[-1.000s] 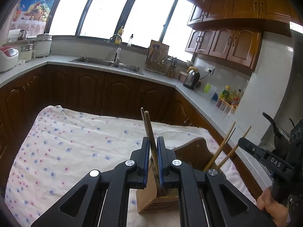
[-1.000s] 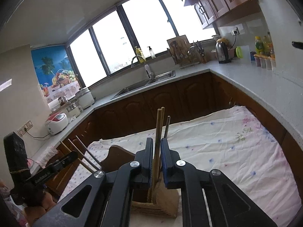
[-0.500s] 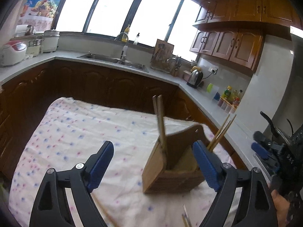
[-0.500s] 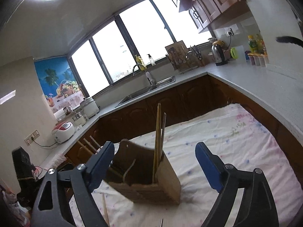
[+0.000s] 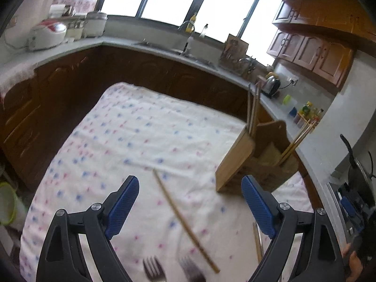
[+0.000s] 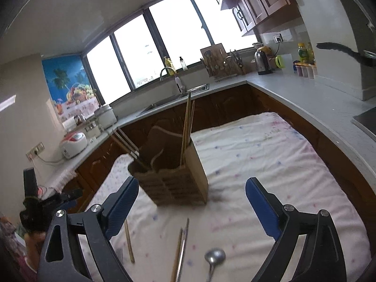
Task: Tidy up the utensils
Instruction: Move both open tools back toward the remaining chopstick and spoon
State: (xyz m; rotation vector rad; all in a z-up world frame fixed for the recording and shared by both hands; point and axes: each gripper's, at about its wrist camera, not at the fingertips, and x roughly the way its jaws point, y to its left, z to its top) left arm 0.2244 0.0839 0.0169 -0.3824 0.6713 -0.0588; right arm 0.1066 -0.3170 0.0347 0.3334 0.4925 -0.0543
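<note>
A slatted wooden utensil holder with a tall curved back (image 6: 174, 183) stands on the white cloth dotted with small blue and pink flowers (image 5: 131, 141), and it serves as the marker for everything else. Two clusters of light wooden chopsticks already stand in it: one upright pair (image 6: 186, 122) at the corner on its right in the right wrist view, and another set leaning outward (image 5: 297, 138) from the compartment on its far side in the left wrist view. That part of the sorting looks done. The left gripper (image 5: 190, 206) hovers in front of the holder with its blue-padded jaws wide apart and nothing between them; they have just been opening. The right gripper (image 6: 191, 209) is likewise spread wide and empty, its jaws also freshly opened. Still loose on the cloth in front of the holder are a single long wooden chopstick lying diagonally (image 5: 185, 225), two metal forks (image 5: 154, 270) at the near edge, another pair of chopsticks (image 6: 179, 251), one more chopstick (image 6: 129, 242) and a shiny metal spoon (image 6: 214, 257). Judging by this, roughly half remains to gather.
</note>
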